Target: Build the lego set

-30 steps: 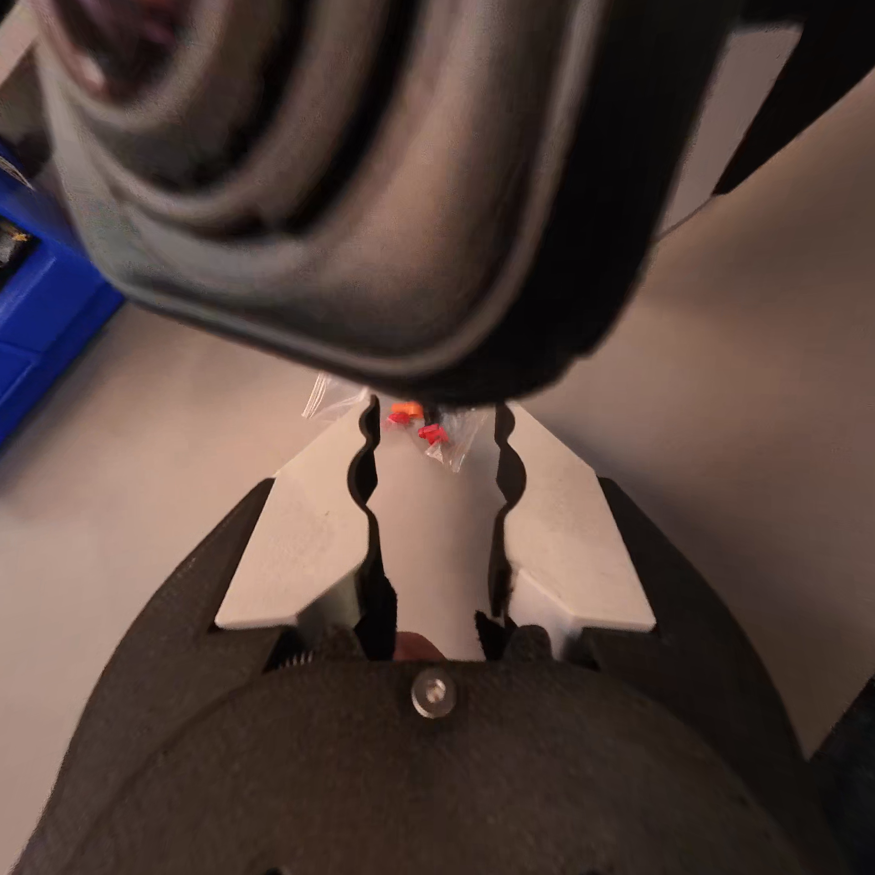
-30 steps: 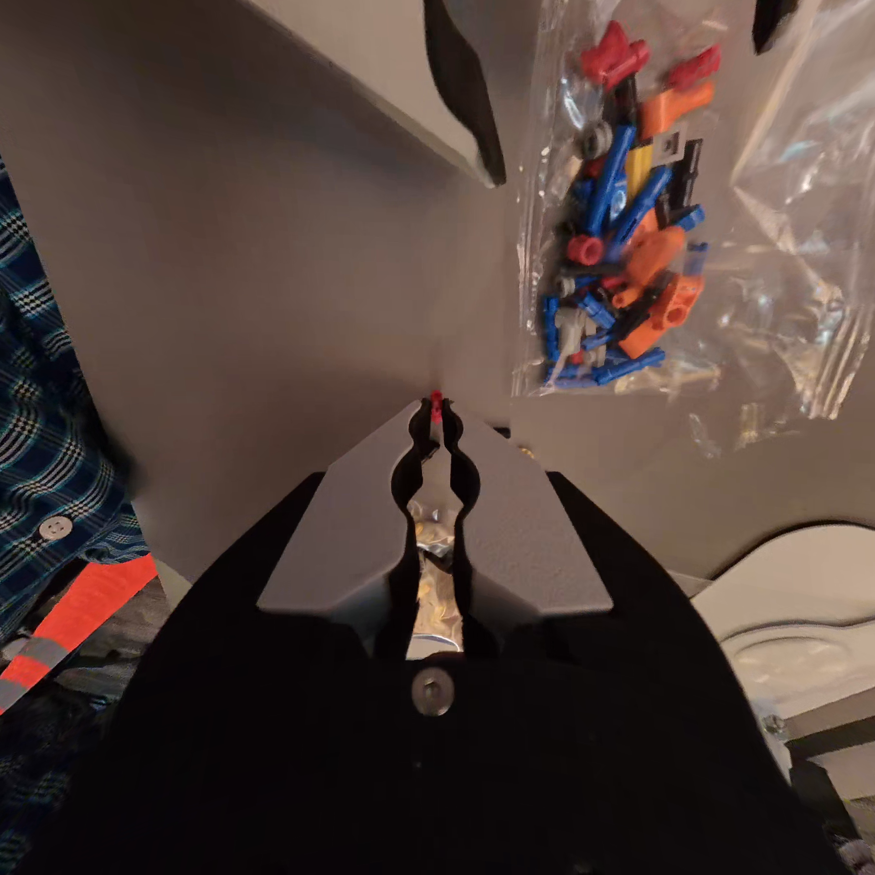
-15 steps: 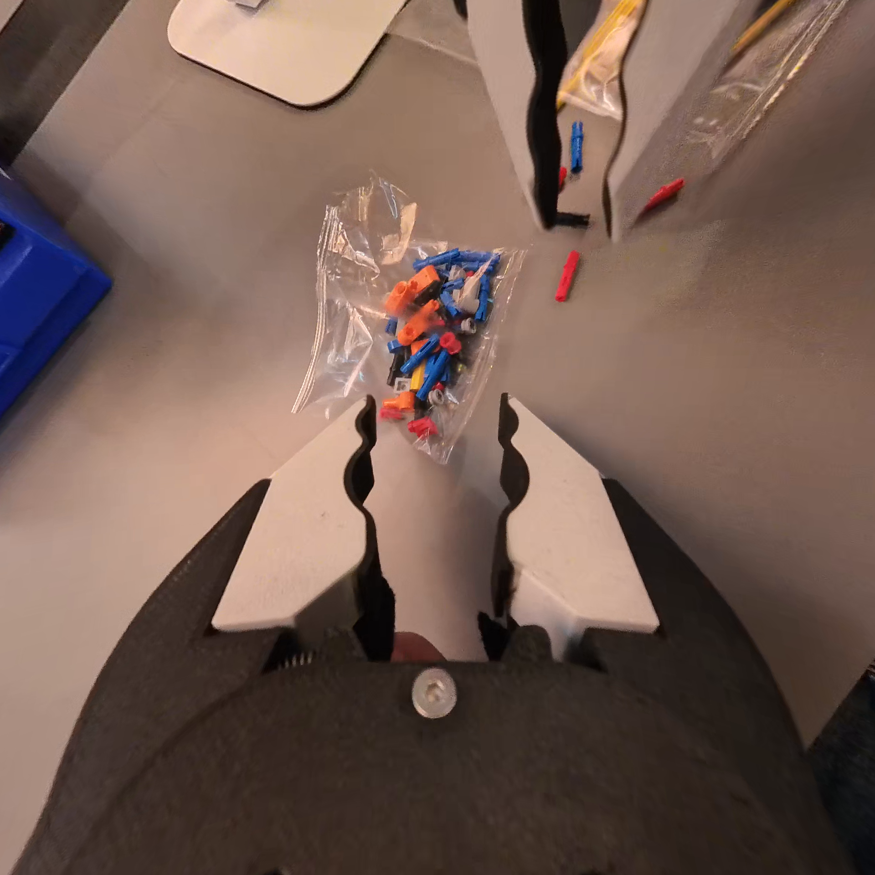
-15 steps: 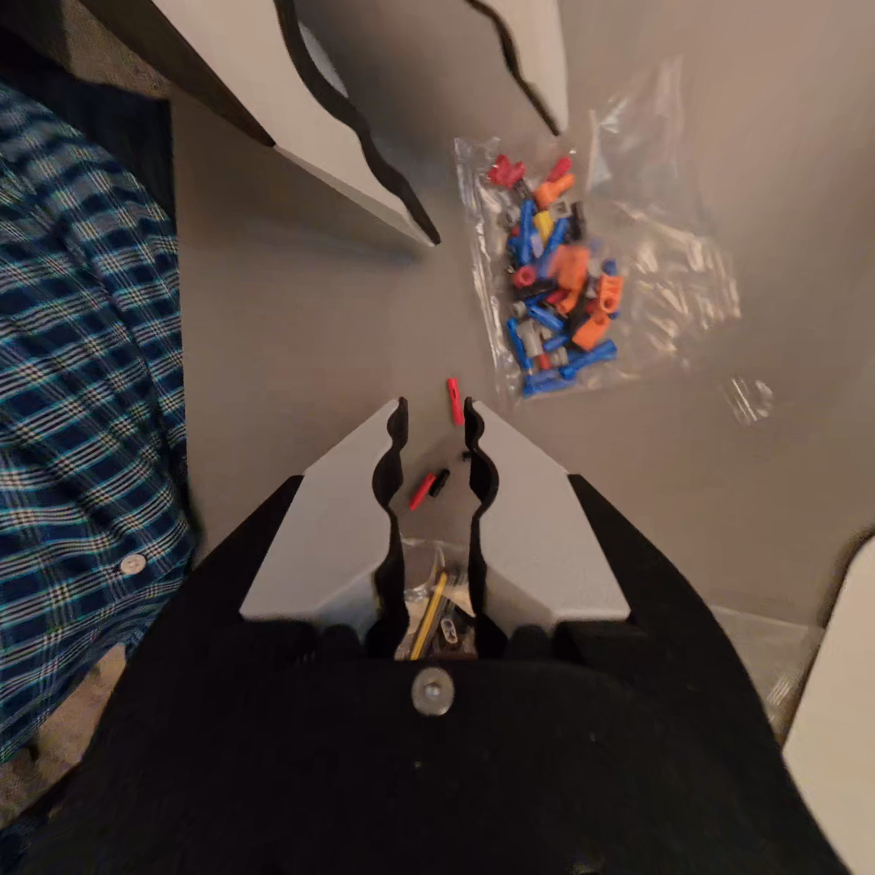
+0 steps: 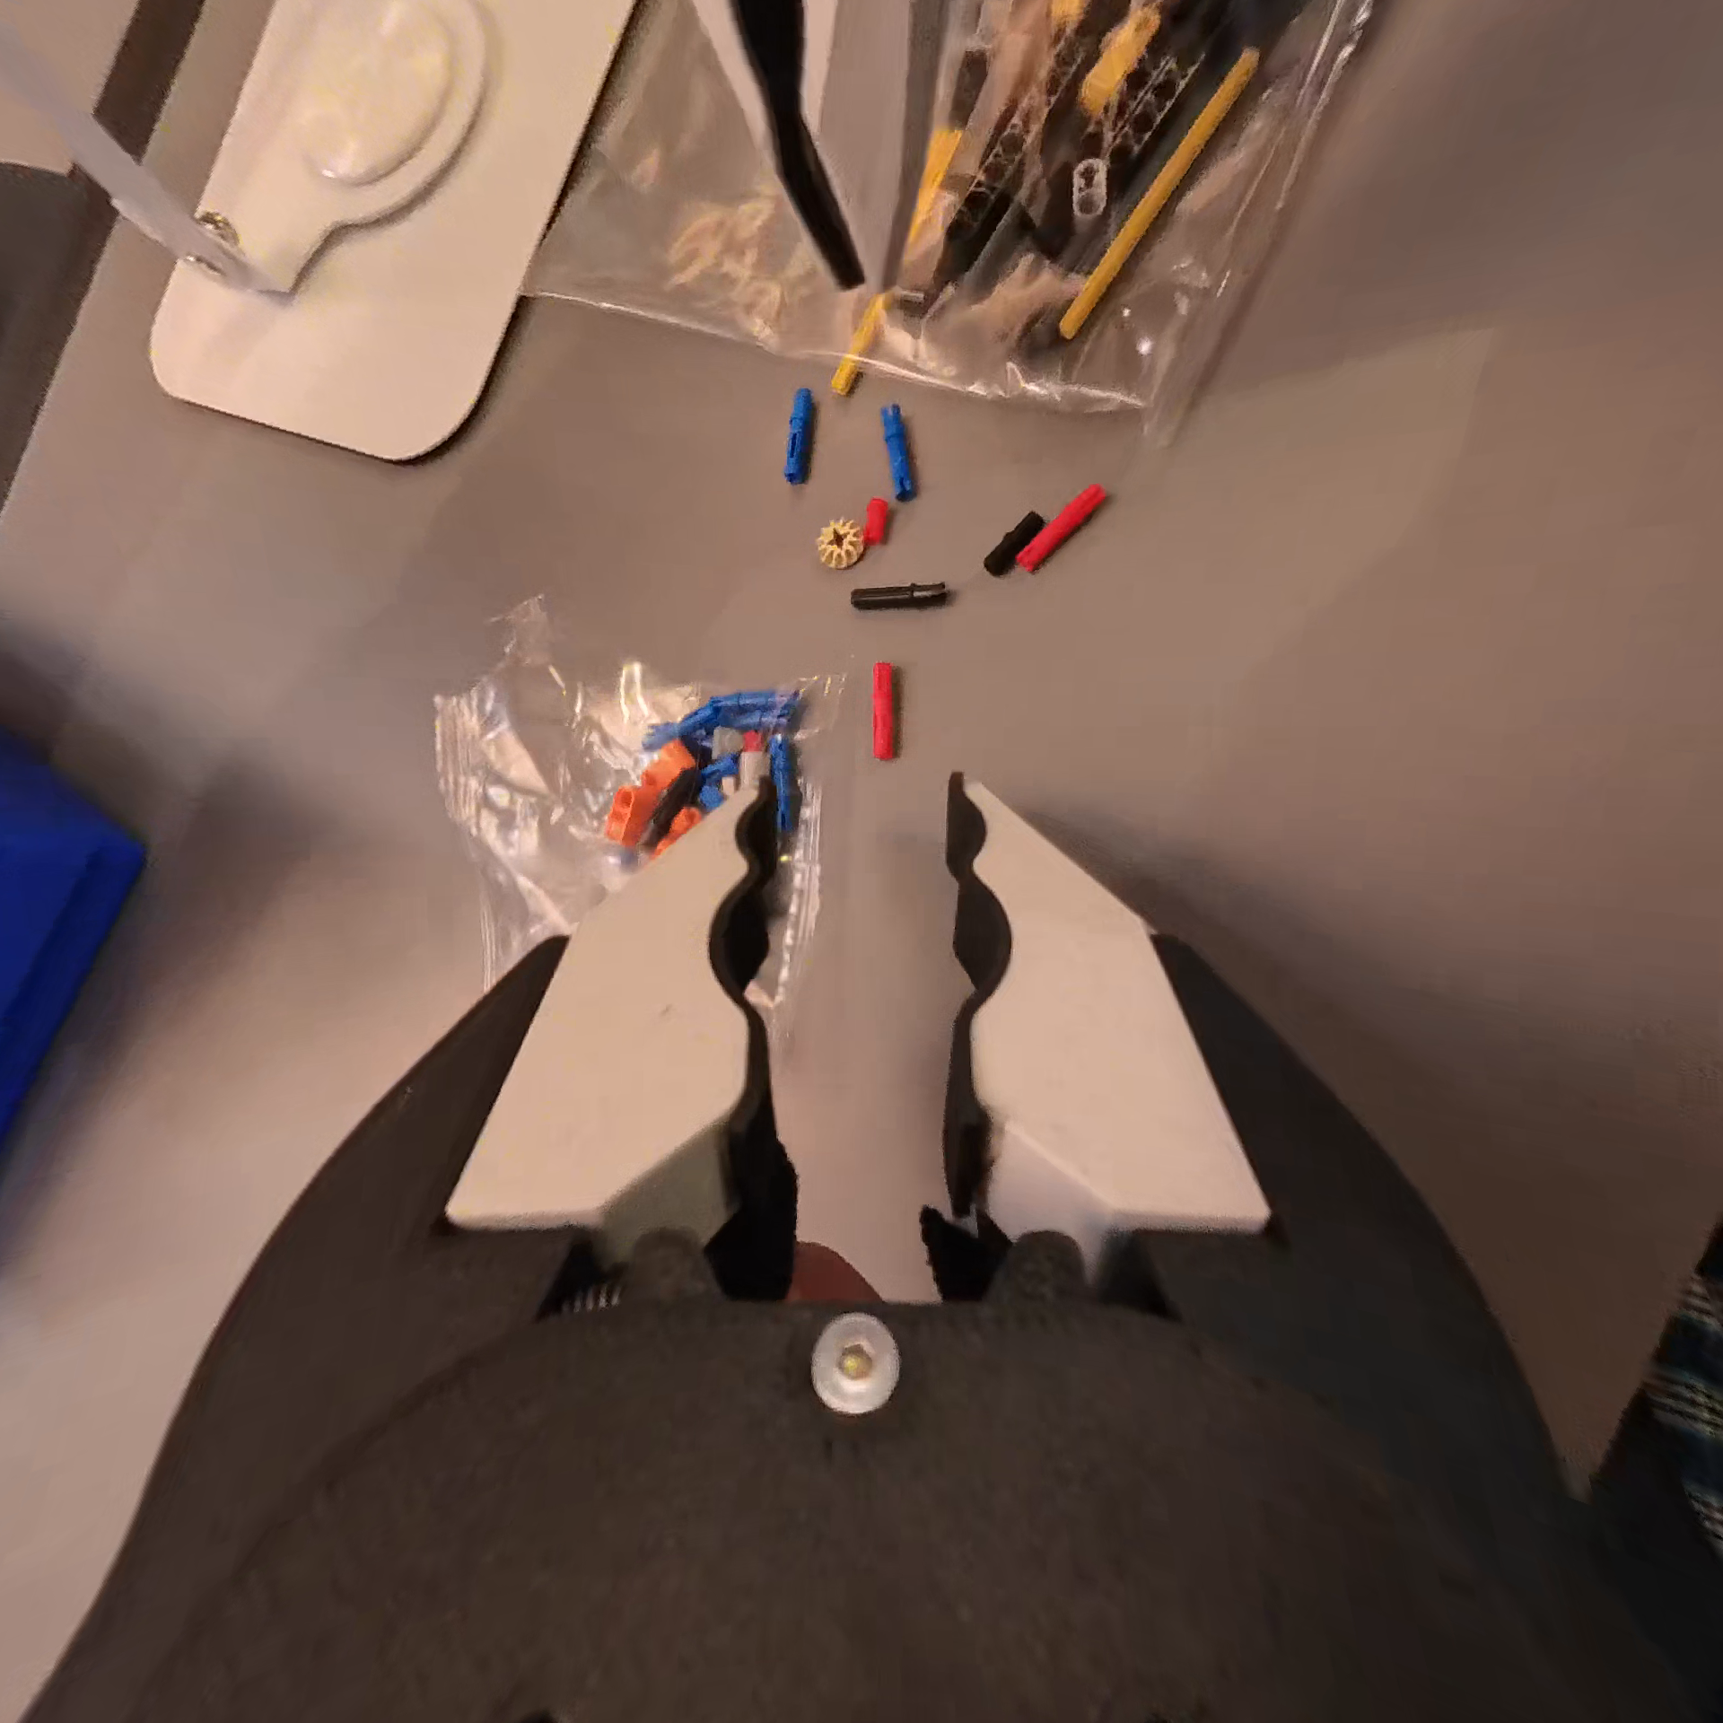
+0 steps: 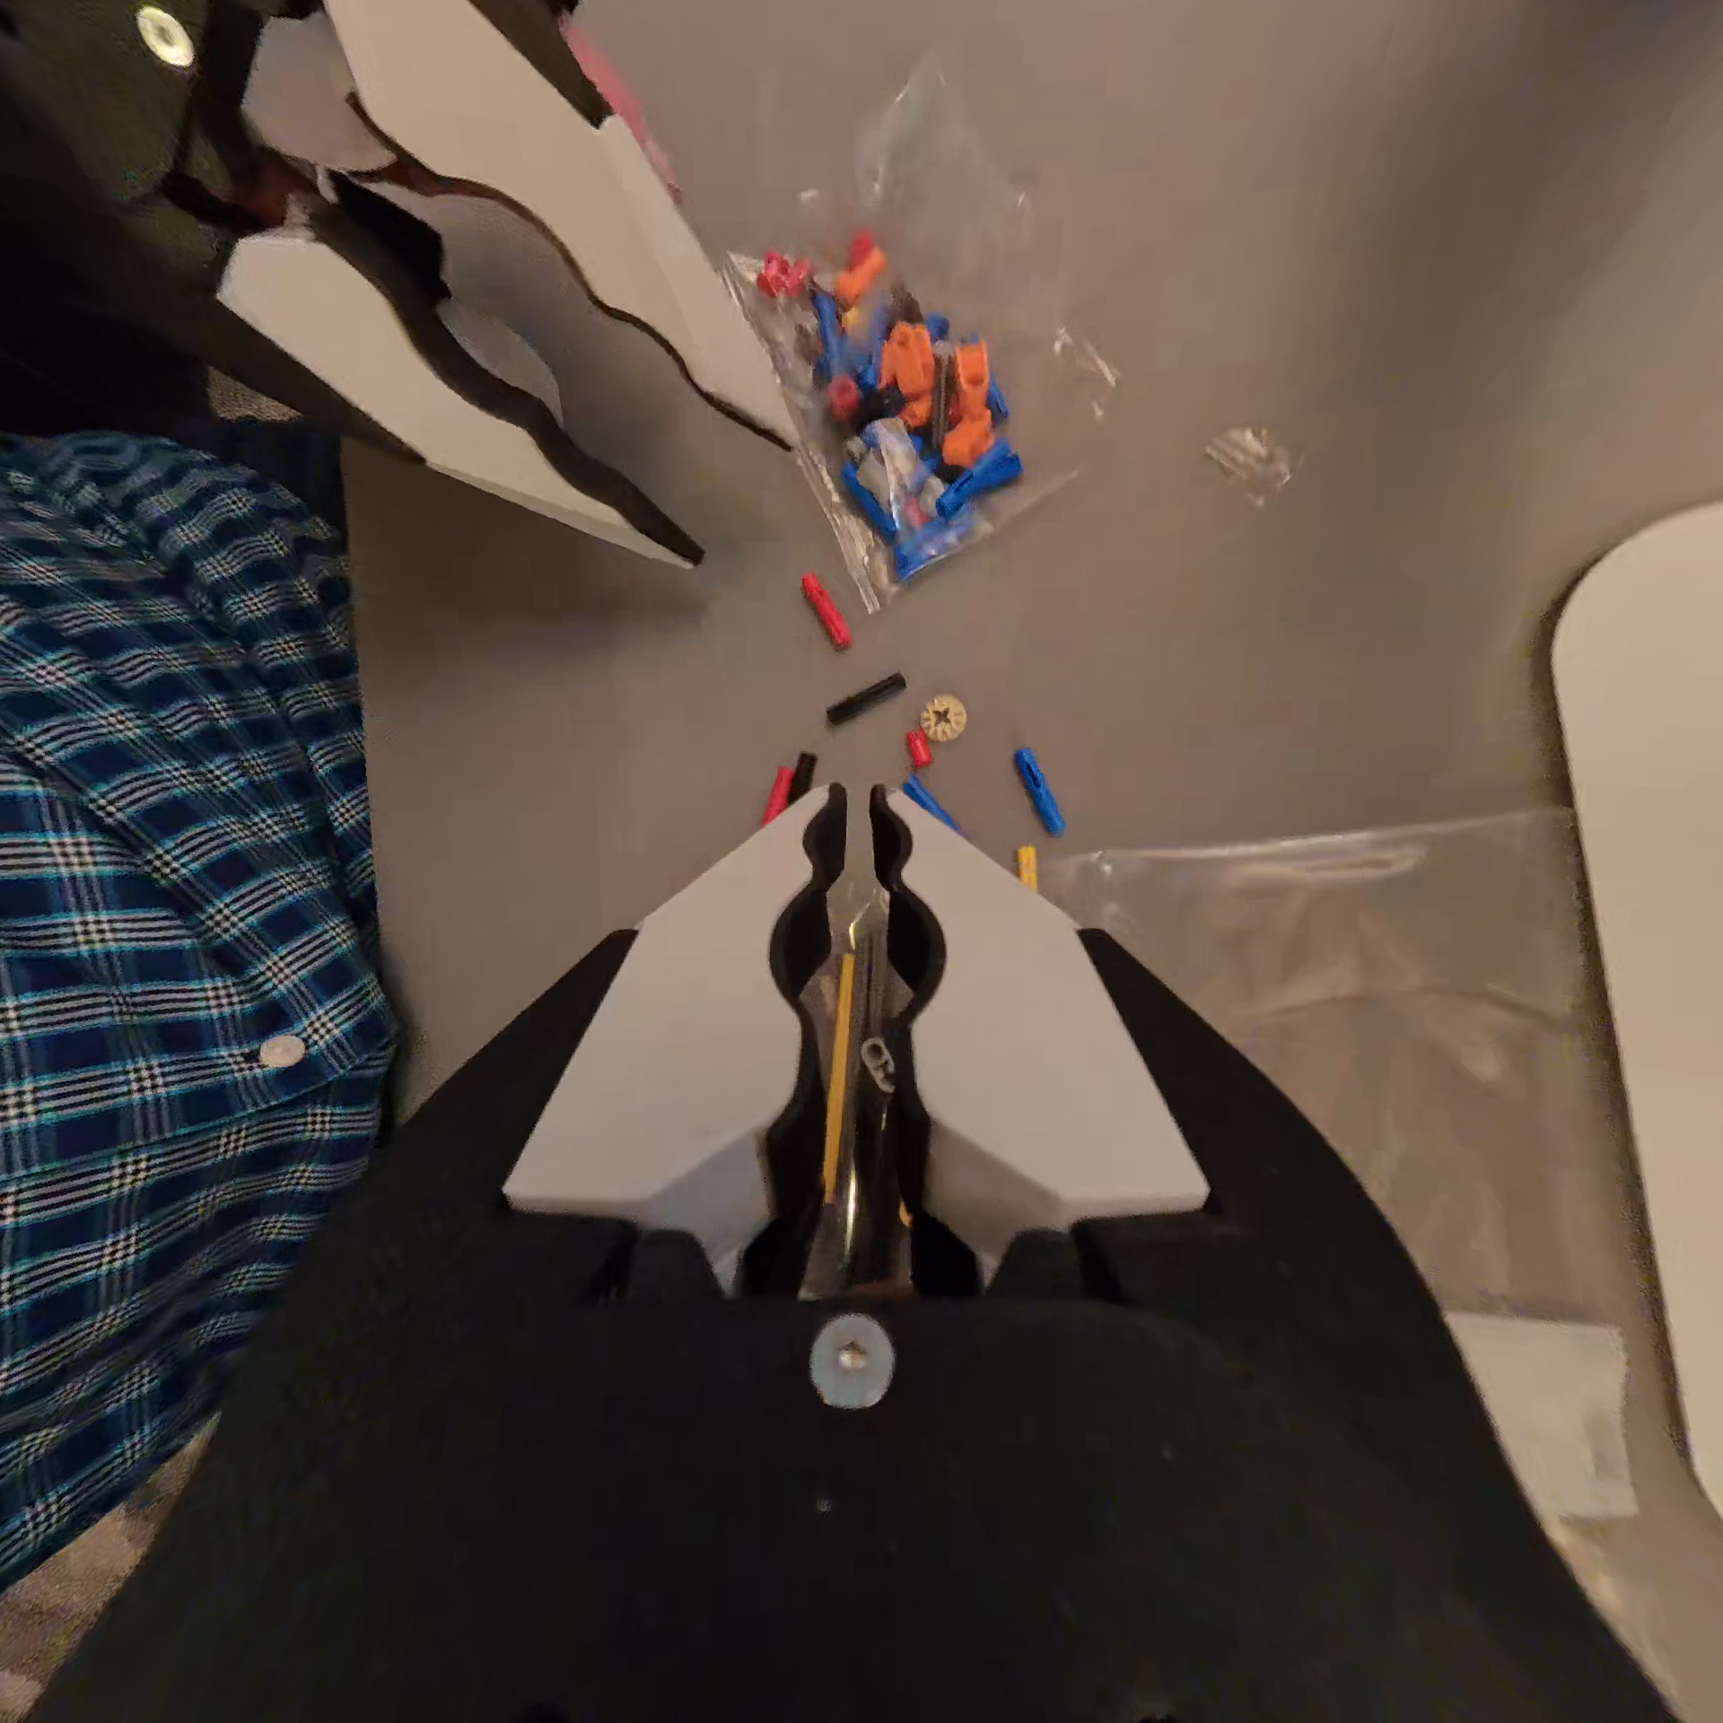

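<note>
My left gripper [image 5: 858,791] is open and empty, low over the grey table. Its left fingertip overlaps a small clear bag of blue, orange and red lego pieces [image 5: 671,774] [image 6: 918,410]. A red pin [image 5: 882,710] [image 6: 825,611] lies just ahead of it. Beyond lie a black pin [image 5: 900,595], a tan gear [image 5: 842,543], two blue pins [image 5: 798,434] and a red axle [image 5: 1063,527]. My right gripper [image 6: 856,792] is nearly shut with a thin gap and holds nothing. It hovers over a large bag of yellow and black parts [image 5: 1072,186].
A white flat base [image 5: 354,214] [image 6: 1660,932] lies at the table's far side. A blue bin [image 5: 47,914] sits to the left. A person's plaid shirt [image 6: 140,792] is at the table edge. The left gripper [image 6: 741,503] shows open in the right wrist view. My hands' fingertips stand some 9 cm from each other. My right tips are roughly 6 cm from the tan gear [image 5: 842,543]. It turns up in the right wrist view [image 6: 936,716] as well.
My right gripper let go of the red pin, which now lies on the table, then drew back and narrowed. My left gripper stayed open and shifted toward the loose pins.
</note>
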`<control>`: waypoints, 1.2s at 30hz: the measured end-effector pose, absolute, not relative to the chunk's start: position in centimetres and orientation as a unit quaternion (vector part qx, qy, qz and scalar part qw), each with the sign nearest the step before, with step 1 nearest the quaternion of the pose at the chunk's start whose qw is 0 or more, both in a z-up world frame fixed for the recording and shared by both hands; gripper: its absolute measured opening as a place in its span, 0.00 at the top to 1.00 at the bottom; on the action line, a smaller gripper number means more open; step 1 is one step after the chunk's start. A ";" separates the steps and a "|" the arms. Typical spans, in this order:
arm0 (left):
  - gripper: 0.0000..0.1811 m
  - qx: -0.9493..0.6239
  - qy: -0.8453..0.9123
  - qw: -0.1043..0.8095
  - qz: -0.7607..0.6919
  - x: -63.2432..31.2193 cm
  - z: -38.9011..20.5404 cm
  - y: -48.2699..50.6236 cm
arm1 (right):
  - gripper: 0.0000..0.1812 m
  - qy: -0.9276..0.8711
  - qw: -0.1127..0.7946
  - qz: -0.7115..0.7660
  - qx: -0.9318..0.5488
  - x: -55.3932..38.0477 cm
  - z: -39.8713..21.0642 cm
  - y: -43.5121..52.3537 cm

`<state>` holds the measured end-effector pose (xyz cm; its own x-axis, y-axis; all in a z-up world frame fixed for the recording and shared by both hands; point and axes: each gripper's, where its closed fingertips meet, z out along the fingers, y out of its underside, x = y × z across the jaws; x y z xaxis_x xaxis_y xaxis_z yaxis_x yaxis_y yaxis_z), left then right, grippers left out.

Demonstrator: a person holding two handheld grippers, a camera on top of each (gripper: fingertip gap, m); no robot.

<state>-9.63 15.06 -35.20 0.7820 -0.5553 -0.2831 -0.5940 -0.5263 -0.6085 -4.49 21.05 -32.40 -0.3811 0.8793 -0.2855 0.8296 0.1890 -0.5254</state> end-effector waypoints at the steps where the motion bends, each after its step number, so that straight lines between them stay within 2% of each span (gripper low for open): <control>1: 0.83 -0.873 0.332 0.357 0.028 -9.4 -35.5 15.4 | 0.99 -0.768 0.039 0.317 -0.555 -4.1 -32.4 20.8; 5: 0.91 -0.872 0.350 0.339 0.032 -8.6 -36.5 16.4 | 0.98 -0.759 0.046 0.326 -0.561 -2.9 -32.7 20.3; 12: 0.91 -0.892 0.319 0.319 0.023 -8.8 -37.4 17.2 | 0.99 -0.743 0.055 0.350 -0.569 -2.0 -32.9 19.9; 16: 0.98 -0.895 0.317 0.313 0.014 -8.7 -37.6 17.2 | 0.99 -0.737 0.058 0.363 -0.567 -2.0 -32.8 19.7; 27: 0.99 -0.889 0.320 0.327 0.036 -9.0 -37.5 17.5 | 0.99 -0.729 0.077 0.380 -0.564 -2.2 -32.6 19.9; 36: 0.99 -0.884 0.294 0.363 0.037 -8.7 -36.3 17.4 | 0.94 -0.717 0.110 0.388 -0.568 -2.8 -32.1 20.7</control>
